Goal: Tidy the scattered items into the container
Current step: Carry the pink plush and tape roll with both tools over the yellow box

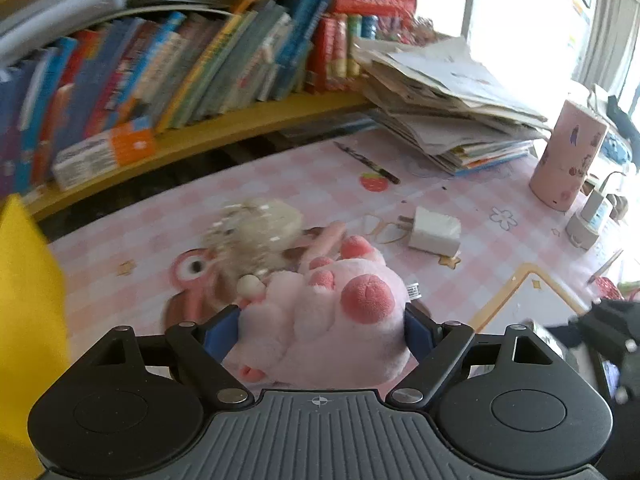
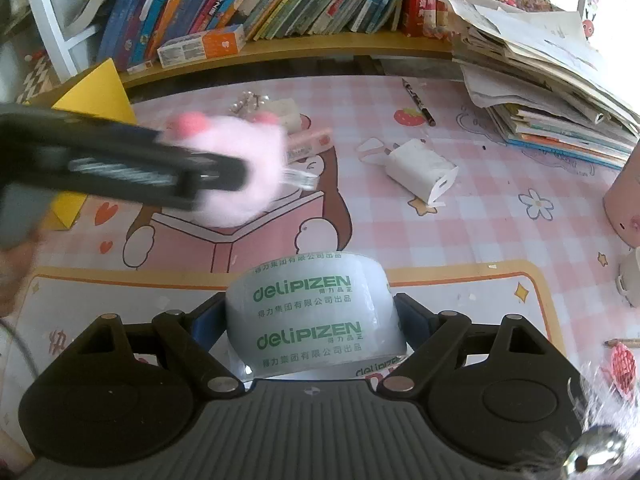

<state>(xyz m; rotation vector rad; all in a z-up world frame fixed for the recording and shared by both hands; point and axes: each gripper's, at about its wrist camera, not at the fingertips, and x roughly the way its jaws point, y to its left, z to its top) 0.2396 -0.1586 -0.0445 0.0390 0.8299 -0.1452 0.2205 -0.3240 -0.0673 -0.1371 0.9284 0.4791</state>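
My left gripper [image 1: 320, 330] is shut on a pink plush toy [image 1: 332, 320] with red paw pads, held above the pink checked desk mat [image 1: 472, 208]. In the right wrist view the same left gripper [image 2: 244, 168] and plush toy [image 2: 232, 168] appear blurred at the left. My right gripper [image 2: 312, 324] is shut on a roll of clear tape [image 2: 312, 316] printed with green lettering. A yellow container [image 2: 96, 96] stands at the far left, its wall [image 1: 28, 304] close on my left. A white charger [image 2: 420, 170], a beaded hair piece [image 1: 252, 228] and a pencil [image 2: 418, 102] lie on the mat.
A shelf of books [image 1: 180, 68] runs along the back. A pile of papers and books [image 2: 548, 80] fills the back right. A pink cylinder [image 1: 568, 156] stands at the right beside a white plug [image 1: 588, 220]. A small red item [image 2: 624, 368] lies at the right edge.
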